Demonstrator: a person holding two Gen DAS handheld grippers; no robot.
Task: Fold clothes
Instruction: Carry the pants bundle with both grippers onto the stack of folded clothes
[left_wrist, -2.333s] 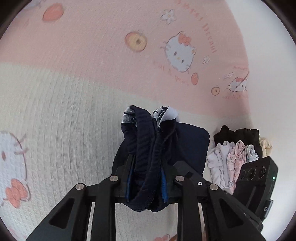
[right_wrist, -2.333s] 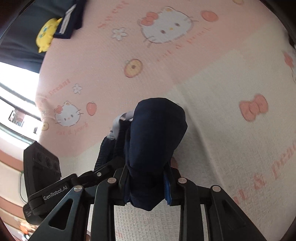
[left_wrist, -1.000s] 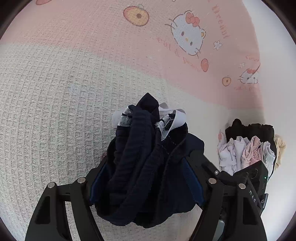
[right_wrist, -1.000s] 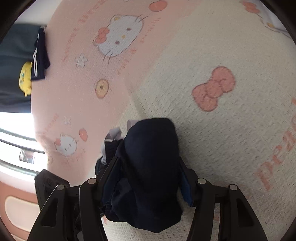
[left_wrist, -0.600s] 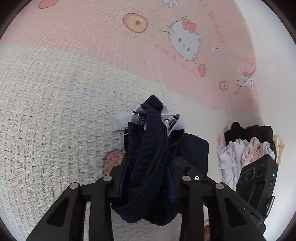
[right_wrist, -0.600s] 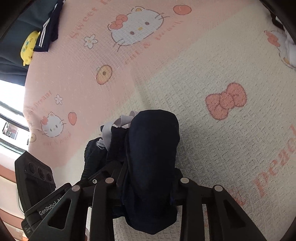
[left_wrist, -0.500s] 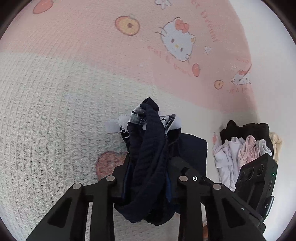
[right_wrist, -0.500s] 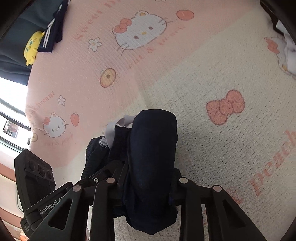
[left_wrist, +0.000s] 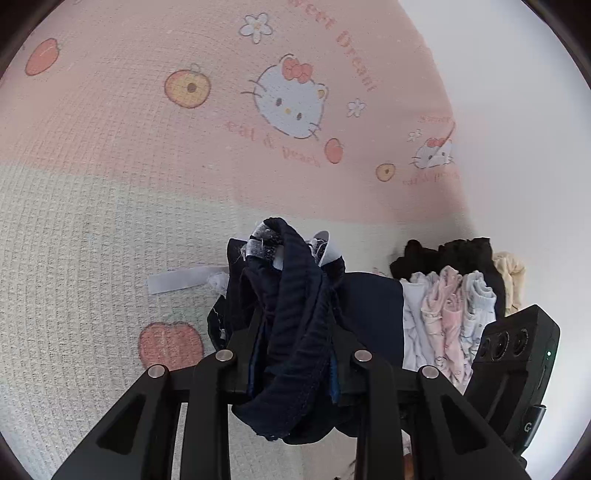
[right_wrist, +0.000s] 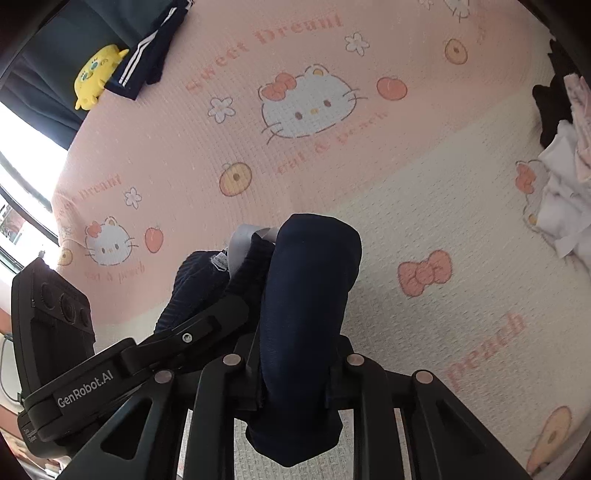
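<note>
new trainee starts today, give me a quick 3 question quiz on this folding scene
1. True or false: both grippers are shut on the same navy garment.
2. What lies on the blanket just left of that garment in the left wrist view?
   A. a white label strip
   B. a sock
   C. a hanger
3. The pile of small clothes lies toward the ____ side of the left gripper.

Key: 1 true; 2 A; 3 right. The right gripper clamps the smoother end.
</note>
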